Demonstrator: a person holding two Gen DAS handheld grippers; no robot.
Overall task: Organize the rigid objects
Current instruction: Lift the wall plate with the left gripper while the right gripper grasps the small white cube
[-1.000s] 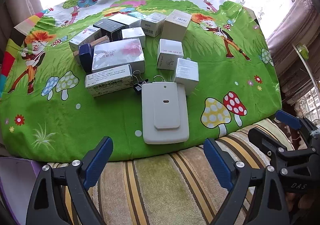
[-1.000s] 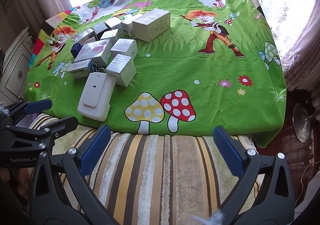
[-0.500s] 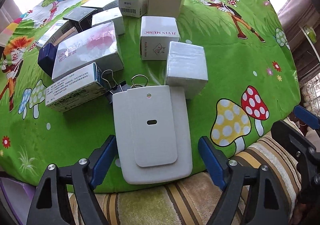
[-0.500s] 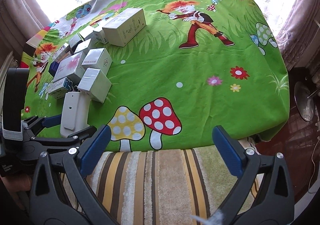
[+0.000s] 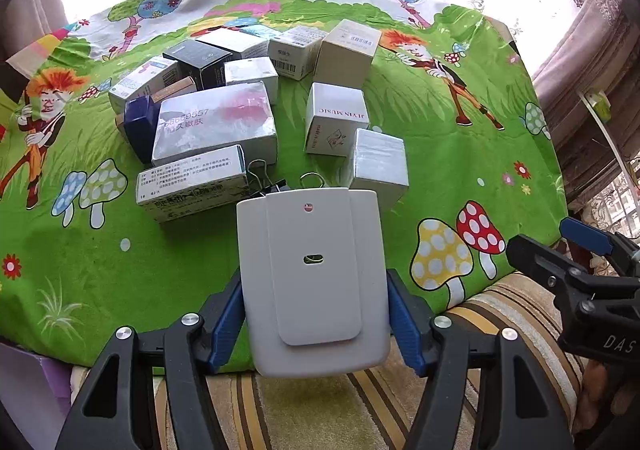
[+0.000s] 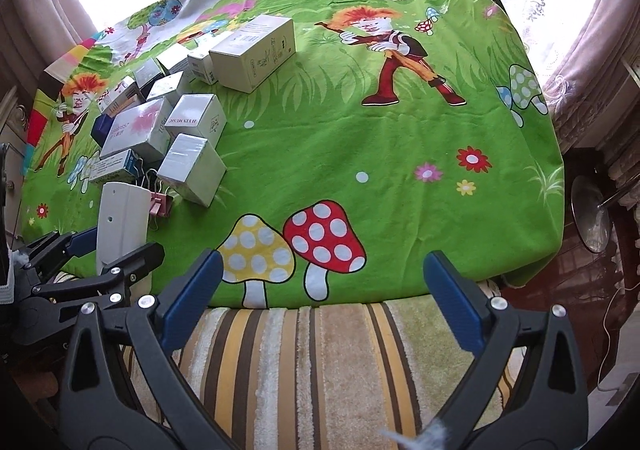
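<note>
Left gripper (image 5: 314, 324) jaws just closing, blue pads now pressed against both long sides of the white flat case (image 5: 312, 274); case at near edge of the green cartoon cloth (image 5: 432, 137), lower end overhanging the striped rug (image 5: 304, 410); binder clips (image 5: 266, 179) partly hidden behind case top; cluster of small boxes (image 5: 216, 125) beyond, labels mostly unreadable. Right gripper (image 6: 322, 298) jaws wide apart, nothing between, over cloth edge; in right view, case cut off behind left jaws.
</note>
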